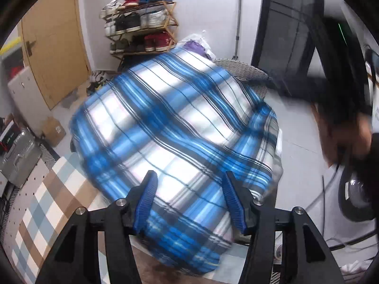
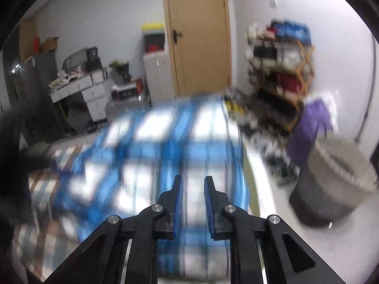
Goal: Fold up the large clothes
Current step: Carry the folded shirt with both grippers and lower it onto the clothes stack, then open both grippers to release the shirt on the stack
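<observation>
Blue-and-white plaid shirt lies spread over a small round table, hem draping off the near edge twd the checked rug. Woven basket sits on the floor to the right, shoe rack far behind.

Left gripper w/ jaws spread, cloth visible btwn the blue pads but not pressed, so no grip. Right gripper jaws narrowed to a slim gap over the shirt; view is blurred, can't tell if a fold of fabric is pinched there.

Step in hand looks like taking the near edge for a fold. To do it well: bring the left pads down onto one layer at the hem corner, close firmly before lifting, keep both grips level so plaid lines stay parallel, and carry the edge straight across to the far side w/o dragging the shirt off the table
</observation>
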Demonstrator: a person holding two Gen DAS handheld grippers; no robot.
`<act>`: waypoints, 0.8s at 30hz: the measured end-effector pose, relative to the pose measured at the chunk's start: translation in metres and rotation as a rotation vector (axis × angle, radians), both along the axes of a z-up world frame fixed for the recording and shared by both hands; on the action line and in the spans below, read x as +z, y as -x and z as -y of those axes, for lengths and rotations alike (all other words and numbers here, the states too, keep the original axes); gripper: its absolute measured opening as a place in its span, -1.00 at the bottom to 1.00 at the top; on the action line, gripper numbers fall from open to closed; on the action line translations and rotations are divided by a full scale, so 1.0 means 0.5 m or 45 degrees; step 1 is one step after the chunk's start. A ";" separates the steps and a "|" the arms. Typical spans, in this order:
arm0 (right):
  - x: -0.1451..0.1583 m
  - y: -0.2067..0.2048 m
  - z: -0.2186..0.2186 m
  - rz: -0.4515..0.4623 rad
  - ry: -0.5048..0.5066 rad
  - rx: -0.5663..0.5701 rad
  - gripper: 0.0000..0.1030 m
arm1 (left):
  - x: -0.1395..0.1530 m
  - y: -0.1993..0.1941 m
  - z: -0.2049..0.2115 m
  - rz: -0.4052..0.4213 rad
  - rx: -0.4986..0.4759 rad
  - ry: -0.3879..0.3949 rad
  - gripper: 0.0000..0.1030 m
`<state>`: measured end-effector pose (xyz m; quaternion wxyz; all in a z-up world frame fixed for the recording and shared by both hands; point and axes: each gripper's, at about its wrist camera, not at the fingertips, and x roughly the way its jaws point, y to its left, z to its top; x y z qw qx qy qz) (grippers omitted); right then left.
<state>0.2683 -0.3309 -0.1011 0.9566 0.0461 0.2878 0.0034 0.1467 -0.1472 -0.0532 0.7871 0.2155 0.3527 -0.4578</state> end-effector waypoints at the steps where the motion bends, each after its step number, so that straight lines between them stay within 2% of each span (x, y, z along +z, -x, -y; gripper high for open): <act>1: 0.014 -0.029 -0.012 -0.009 0.028 0.008 -0.62 | -0.019 0.005 0.005 0.026 0.011 -0.026 0.06; 4: 0.003 -0.133 -0.027 -0.121 0.098 -0.051 -0.66 | -0.050 -0.014 0.003 -0.070 0.111 0.057 0.14; 6: -0.065 -0.212 -0.016 -0.311 0.110 -0.079 -0.71 | -0.047 -0.010 0.008 -0.045 0.114 0.082 0.17; 8: -0.076 -0.228 0.009 -0.336 0.029 -0.125 -0.70 | -0.046 -0.003 0.008 0.008 0.108 0.077 0.18; 9: -0.067 -0.225 0.026 -0.351 -0.069 -0.132 -0.70 | -0.042 0.001 0.000 0.009 0.117 0.074 0.18; 11: -0.056 -0.198 0.041 -0.369 -0.111 -0.178 -0.65 | -0.028 0.016 -0.027 0.007 0.146 0.099 0.18; 14: -0.018 -0.110 0.031 -0.289 -0.036 -0.192 -0.59 | 0.013 0.039 -0.057 0.071 0.230 0.162 0.18; 16: 0.003 -0.026 0.015 -0.204 -0.047 -0.172 -0.47 | 0.036 0.069 -0.088 0.143 0.281 0.202 0.19; 17: 0.018 0.035 -0.005 -0.123 -0.053 -0.150 -0.27 | 0.050 0.096 -0.104 0.219 0.318 0.195 0.20; 18: 0.031 0.081 -0.023 -0.047 -0.030 -0.153 0.03 | 0.055 0.113 -0.111 0.271 0.337 0.191 0.24; 19: 0.046 0.112 -0.043 0.007 -0.008 -0.155 0.20 | 0.067 0.141 -0.125 0.333 0.355 0.213 0.32; 20: 0.061 0.157 -0.069 0.076 0.025 -0.153 0.47 | 0.078 0.165 -0.138 0.373 0.385 0.233 0.52; 21: 0.074 0.218 -0.102 0.158 0.058 -0.154 0.61 | 0.083 0.179 -0.147 0.391 0.395 0.250 0.68; 23: 0.081 0.297 -0.140 0.249 0.067 -0.144 0.75 | 0.107 0.233 -0.182 0.464 0.424 0.316 0.77; 24: 0.085 0.342 -0.163 0.286 0.069 -0.142 0.85 | 0.113 0.239 -0.192 0.488 0.436 0.330 0.88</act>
